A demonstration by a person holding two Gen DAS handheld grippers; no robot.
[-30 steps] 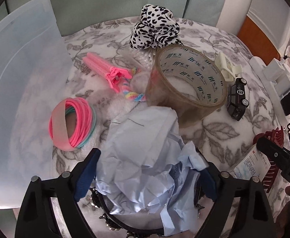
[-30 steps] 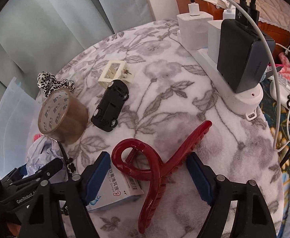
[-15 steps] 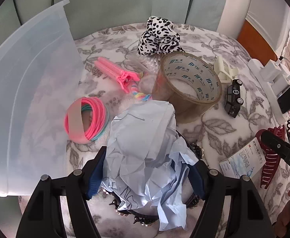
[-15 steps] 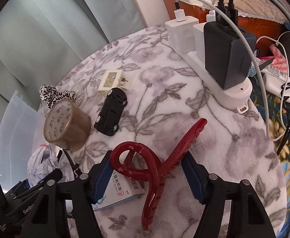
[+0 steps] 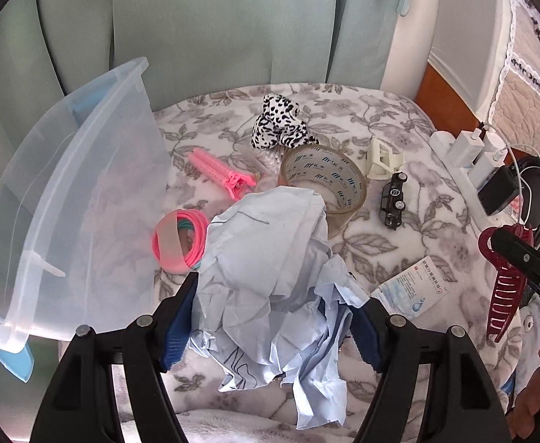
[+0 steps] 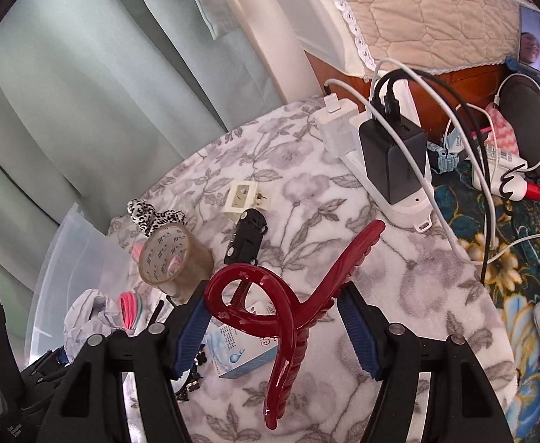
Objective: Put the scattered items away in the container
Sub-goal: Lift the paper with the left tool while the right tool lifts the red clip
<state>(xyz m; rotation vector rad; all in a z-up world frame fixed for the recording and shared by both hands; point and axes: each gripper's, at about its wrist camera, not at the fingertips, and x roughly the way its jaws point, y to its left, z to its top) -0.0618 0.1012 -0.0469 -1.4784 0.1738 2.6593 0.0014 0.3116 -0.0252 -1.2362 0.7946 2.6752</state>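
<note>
Both loads were up off the blanket and nothing had landed yet: the clear plastic container (image 5: pixel 85 199), lying tipped toward the clutter, looked empty as far as its cloudy wall let me judge. The left gripper (image 5: pixel 275 317) was clenched on a crumpled wad of pale blue paper (image 5: pixel 270 269), carried close beside the container's open mouth. The right gripper (image 6: pixel 273 317) pinched a dark red hair claw (image 6: pixel 288 295), well away from the container. Plenty was left lying out: pink hair ties (image 5: pixel 179 243) just beside the container, a pink clip (image 5: pixel 222 173) behind them, a leopard-print scrunchie (image 5: pixel 279 125), a roll of brown tape (image 5: pixel 325 184), a cream clip (image 5: pixel 382 155), a black toy car (image 5: pixel 393 199) and a small medicine box (image 5: pixel 410 291), all farther from the container. I judged the tidying barely begun. The surface was a fleecy white blanket (image 5: pixel 417 236) printed with grey flowers; beyond the container hung pale green curtains (image 5: pixel 233 29), and far from it sat a power strip (image 6: pixel 388 170) loaded with chargers.
</note>
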